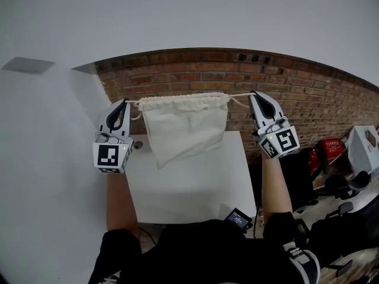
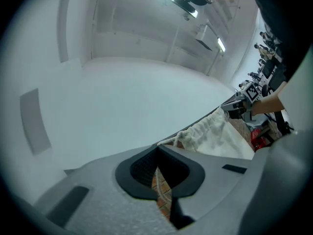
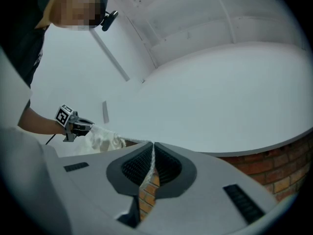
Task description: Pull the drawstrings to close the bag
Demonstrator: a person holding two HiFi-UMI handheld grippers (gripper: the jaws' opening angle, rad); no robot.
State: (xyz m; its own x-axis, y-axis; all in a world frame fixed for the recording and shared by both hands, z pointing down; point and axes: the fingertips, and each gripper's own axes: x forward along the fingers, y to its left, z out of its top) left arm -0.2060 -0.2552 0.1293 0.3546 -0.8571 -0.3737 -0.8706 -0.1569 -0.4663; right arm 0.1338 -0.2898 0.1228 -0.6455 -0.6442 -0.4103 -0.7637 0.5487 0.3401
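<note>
- Two grippers hold a cream cloth bag (image 1: 183, 129) strung up between them in the head view, above a white worktop (image 1: 201, 188).
- At 9 o'clock of the bag, the left gripper (image 1: 123, 103) has its jaws clenched on the left drawstring (image 1: 134, 103). In the left gripper view the cord is pinched between the ribbed pads and runs down through the gap behind them.
- At 3 o'clock of the bag, the right gripper (image 1: 256, 94) has its jaws clamped on the right drawstring (image 1: 240, 96). In the right gripper view the pale cord lies squeezed in the seam between the two pads.
- Both cords run nearly straight and level from the jaws to the bag's top corners.
- Along its top edge the bag's mouth is gathered into tight ruffles.
- Its body hangs slack toward 6 o'clock, with one lower corner pointing to 7 o'clock.
- Whether that corner touches the worktop cannot be told.
- A brick wall (image 1: 314, 99) stands at 12 o'clock behind the bag.
- A small device with a lit screen (image 1: 238, 219) sits at the worktop's near edge, at about 5 o'clock of the bag.
</note>
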